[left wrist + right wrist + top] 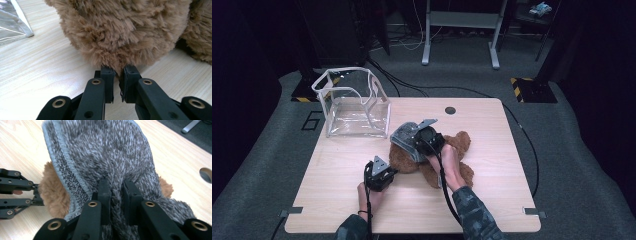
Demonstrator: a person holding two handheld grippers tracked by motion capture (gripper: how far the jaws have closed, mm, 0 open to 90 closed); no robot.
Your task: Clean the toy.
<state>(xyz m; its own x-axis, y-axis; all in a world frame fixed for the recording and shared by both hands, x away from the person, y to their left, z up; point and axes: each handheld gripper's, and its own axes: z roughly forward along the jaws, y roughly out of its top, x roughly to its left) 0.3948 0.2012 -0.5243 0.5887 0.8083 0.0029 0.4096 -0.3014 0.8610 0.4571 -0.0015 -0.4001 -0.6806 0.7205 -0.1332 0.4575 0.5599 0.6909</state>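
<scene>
Plush bear (447,160), brown, lying near the middle of the wooden table (492,200), just right of the clear plastic box (354,107) at the far left corner. Grey knit hat (105,155) half over the bear's head, brim raised on one side.

Left gripper (118,75): jaws narrow, pinching a tuft of brown fur at the low edge of the bear. Grip on pile only, not on the body.

Right gripper (116,186): jaws narrow, clamped on a fold of the knit, near the crown of the hat.

Handling, judged from appearance:
- Bear: soft, light, compressible. No stiff point to grip. Fur likely to slip out of a shallow pinch; deeper hold on a limb or ear advised.
- Hat: stretchy, limp, not fragile. Best taken at the stitched brim, where the edge is thicker and less prone to slide.
- Both items yielding under pull; bear likely to drag across the smooth table unless anchored.

Step in hand, as judged: hat being drawn over the head, with the bear steadied from the opposite side.
</scene>
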